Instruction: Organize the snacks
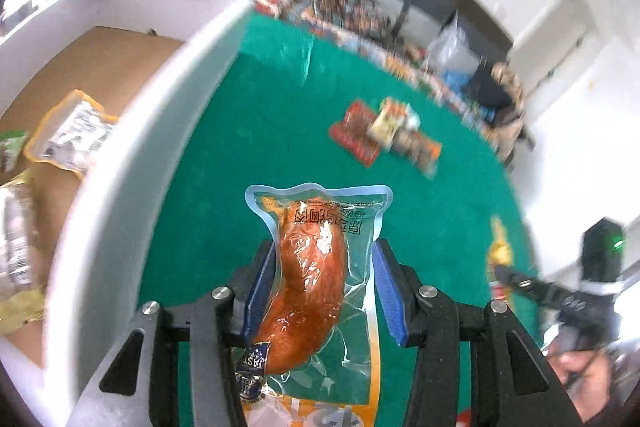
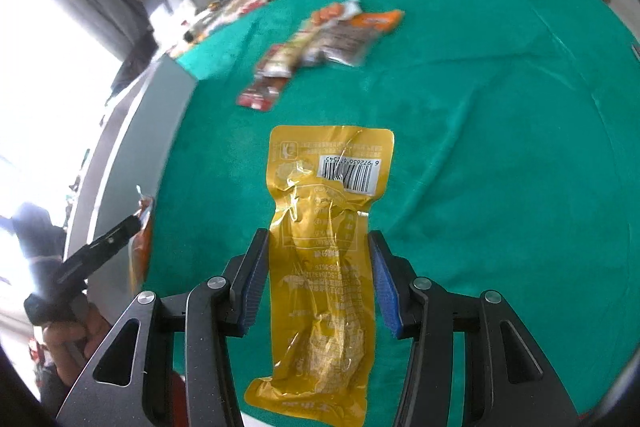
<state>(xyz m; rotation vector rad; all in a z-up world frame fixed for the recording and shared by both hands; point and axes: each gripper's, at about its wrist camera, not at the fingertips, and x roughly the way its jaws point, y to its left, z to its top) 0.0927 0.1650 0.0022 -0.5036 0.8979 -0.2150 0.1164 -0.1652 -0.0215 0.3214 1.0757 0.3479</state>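
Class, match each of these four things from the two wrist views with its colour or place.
Things:
1. sausage pack
2. yellow snack pouch
3. cloth
4. loose snack packets

Descriptions:
A. green, spread under the snacks
B. between the right gripper fingers
C. lying in a small heap on the cloth
D. between the left gripper fingers

Pairs: 1-D, 2-B, 3-A, 4-C

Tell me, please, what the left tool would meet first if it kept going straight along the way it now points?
Probably the green cloth. The left tool, shut on the sausage pack, points down at bare cloth; the white box wall lies to its left, the loose snack pile further off to the right. Depth is unclear.
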